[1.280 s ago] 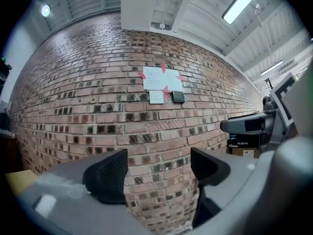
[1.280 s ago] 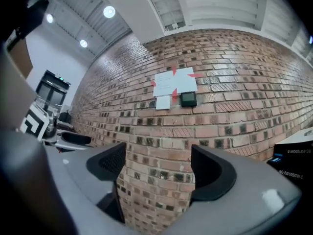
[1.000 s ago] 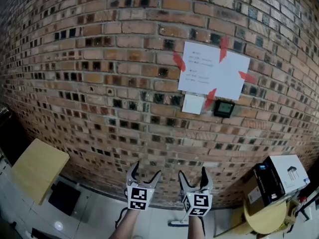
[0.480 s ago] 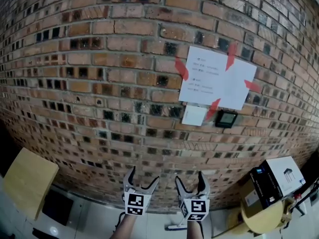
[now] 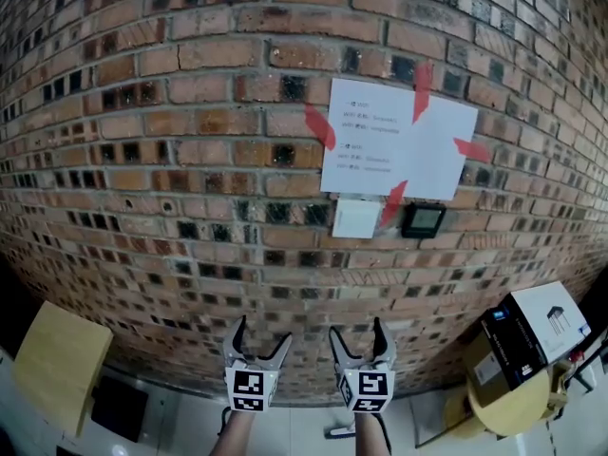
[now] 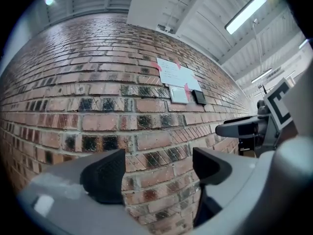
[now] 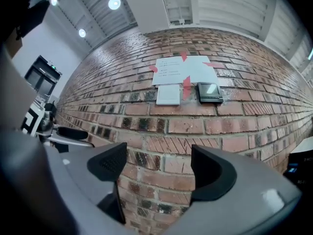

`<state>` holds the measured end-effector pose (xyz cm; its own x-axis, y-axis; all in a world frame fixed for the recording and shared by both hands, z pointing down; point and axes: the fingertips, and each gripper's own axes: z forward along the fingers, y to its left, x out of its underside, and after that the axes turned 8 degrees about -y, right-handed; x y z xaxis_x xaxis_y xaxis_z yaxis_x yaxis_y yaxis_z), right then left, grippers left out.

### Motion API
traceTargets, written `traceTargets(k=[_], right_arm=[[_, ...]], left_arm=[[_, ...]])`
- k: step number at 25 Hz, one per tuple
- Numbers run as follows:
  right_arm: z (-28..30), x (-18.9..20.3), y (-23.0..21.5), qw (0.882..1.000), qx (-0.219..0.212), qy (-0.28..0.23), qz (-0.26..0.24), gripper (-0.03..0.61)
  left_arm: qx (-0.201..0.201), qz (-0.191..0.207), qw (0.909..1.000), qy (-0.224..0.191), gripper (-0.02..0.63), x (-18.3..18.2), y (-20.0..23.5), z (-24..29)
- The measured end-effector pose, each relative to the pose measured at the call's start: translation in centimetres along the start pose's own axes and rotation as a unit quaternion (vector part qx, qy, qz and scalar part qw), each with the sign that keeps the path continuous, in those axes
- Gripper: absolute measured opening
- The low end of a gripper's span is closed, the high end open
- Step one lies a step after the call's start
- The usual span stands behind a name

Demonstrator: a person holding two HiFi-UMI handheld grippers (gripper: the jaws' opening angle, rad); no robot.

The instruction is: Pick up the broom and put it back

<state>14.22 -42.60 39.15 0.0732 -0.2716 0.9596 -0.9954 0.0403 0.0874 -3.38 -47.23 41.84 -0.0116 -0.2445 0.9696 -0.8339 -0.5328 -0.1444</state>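
No broom shows plainly in any view. A small pale thing (image 5: pixel 339 432) lies on the floor by the wall's foot, between my two wrists; what it is I cannot tell. My left gripper (image 5: pixel 261 335) (image 6: pixel 156 168) points level at the brick wall (image 5: pixel 190 160), open, with only bricks between its fingers. Beside it, my right gripper (image 5: pixel 357 333) (image 7: pixel 159 165) also faces the wall; its jaws stand wide and are closing slightly on nothing. Each gripper view catches the other gripper's fingers at its edge (image 6: pixel 244 128) (image 7: pixel 68 132).
A white paper sheet (image 5: pixel 394 150) is taped to the wall with red tape, above a white plate (image 5: pixel 356 218) and a small black panel (image 5: pixel 423 220). At the right a box (image 5: pixel 532 340) rests on a round yellow stool (image 5: pixel 503 411). A wooden tabletop (image 5: pixel 52 373) is at lower left.
Both grippers have drifted a little left and lower in the head view, still side by side. The wall and the paper look larger and sit further left. Both grippers stay open.
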Motion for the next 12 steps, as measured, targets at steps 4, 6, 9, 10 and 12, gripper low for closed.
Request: traceTargets(k=[4,6,9,10,12], right_arm=[[-0.6,0.2,-0.7,1.000,0.003,0.005,-0.005,0.408],[-1.0,0.3,-0.9,1.000,0.003,0.008,-0.011,0.408],[-2.0,0.3,-2.0,1.000,0.009,0.012,-0.016,0.407],[-2.5,0.2,-2.6,1.000,0.014,0.013,-0.017,0.408],[-3.6,0.3,-4.1,0.999,0.028,0.019,-0.018,0.407]], left_arm=[[0.022,0.000,0.9998,-0.002,0.434,0.0,-1.7,0.6],[0.035,-0.003,0.9994,-0.004,0.436,-0.2,-2.8,1.1],[0.060,-0.010,0.9981,-0.010,0.436,-0.8,-4.8,1.8],[0.069,-0.014,0.9975,-0.011,0.436,-1.0,-5.5,2.1],[0.086,-0.020,0.9960,-0.011,0.436,-1.1,-7.2,2.6]])
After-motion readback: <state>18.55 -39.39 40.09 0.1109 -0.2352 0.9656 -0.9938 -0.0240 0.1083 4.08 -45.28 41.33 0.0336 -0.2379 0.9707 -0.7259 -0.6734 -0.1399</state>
